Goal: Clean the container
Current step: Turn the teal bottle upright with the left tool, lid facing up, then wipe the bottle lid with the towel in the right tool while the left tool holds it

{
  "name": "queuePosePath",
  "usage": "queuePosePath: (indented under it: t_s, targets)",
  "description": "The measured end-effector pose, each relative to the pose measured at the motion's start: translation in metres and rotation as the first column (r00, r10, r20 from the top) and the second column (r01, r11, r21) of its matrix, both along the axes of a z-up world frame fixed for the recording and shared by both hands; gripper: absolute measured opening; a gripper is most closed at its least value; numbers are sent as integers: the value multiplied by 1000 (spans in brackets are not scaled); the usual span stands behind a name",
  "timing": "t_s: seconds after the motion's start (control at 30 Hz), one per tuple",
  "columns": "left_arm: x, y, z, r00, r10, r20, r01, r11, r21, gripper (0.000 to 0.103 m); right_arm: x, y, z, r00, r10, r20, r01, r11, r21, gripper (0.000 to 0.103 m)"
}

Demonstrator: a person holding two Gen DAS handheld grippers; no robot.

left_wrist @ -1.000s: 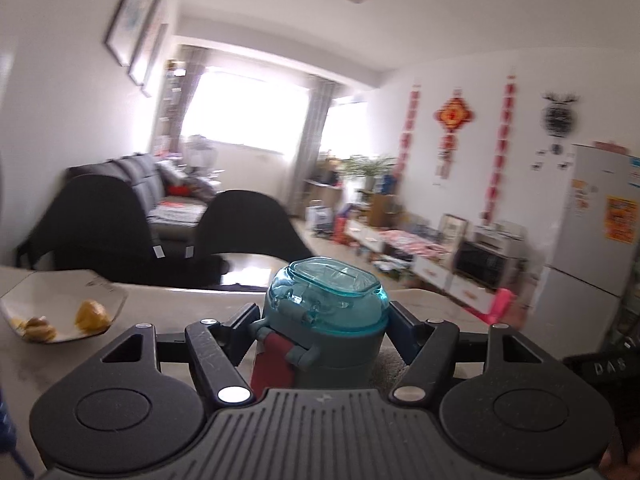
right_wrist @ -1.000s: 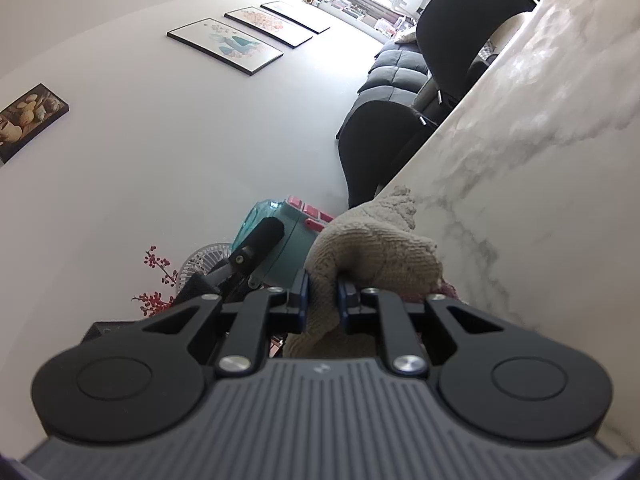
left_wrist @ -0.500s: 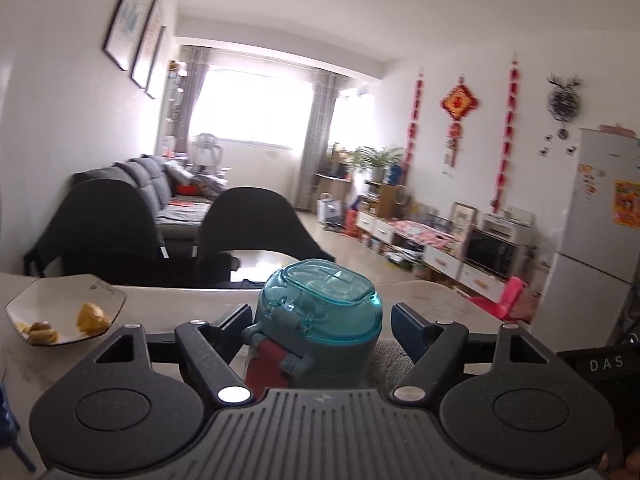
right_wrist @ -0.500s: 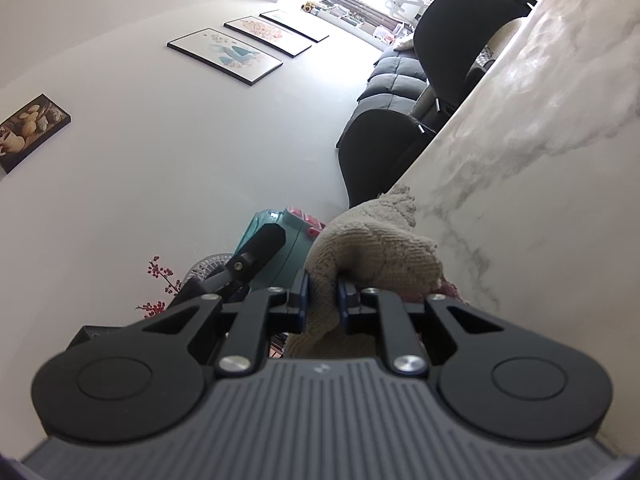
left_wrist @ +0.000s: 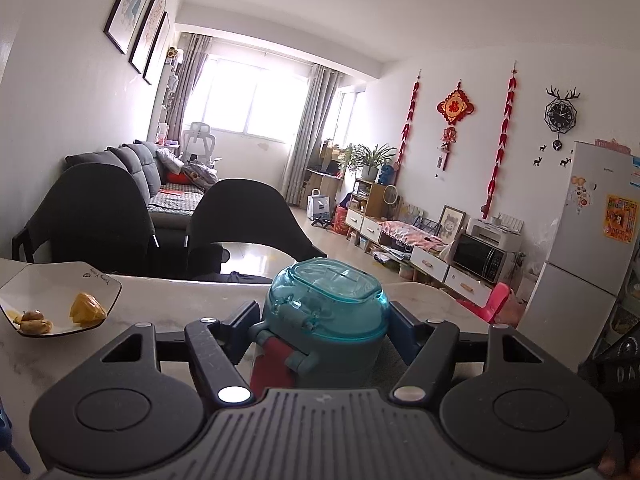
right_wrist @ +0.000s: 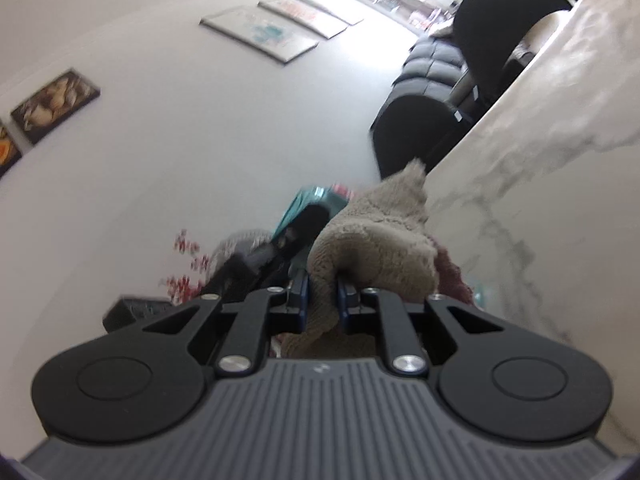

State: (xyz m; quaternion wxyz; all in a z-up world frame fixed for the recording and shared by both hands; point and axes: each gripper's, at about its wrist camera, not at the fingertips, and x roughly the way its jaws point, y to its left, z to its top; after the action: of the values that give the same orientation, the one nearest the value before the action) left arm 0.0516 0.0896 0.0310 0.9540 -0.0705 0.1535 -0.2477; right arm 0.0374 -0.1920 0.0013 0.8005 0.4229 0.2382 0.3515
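The container, a teal-lidded bottle with a red strap, stands upright on the marble table, near the edge closest to the camera. The left gripper brackets it below the lid; its jaws have just been closing and now clasp the body on both sides. The right gripper, rolled sideways, is clenched on a beige cloth held against the container's side; whether the cloth actually presses on the wall is probably but not certainly so, since that view is blurred. To wipe well, keep the left grasp firm and level, and sweep the cloth around the wall without tipping the bottle. A plate with food scraps lies well apart at left.
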Motion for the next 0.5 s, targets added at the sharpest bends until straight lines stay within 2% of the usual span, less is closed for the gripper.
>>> queuePosePath:
  t_s: [0.17, 0.5]
  targets:
    - [0, 0, -1, 1000, -6, 8, 6, 1000, 3, 71, 5, 14, -6, 999, 34, -10, -34, 997, -63, 14]
    - [0, 3, -5, 1000, -1, 9, 1, 1000, -16, 71, 17, 20, -35, 993, 9, -120, -23, 993, -113, 14]
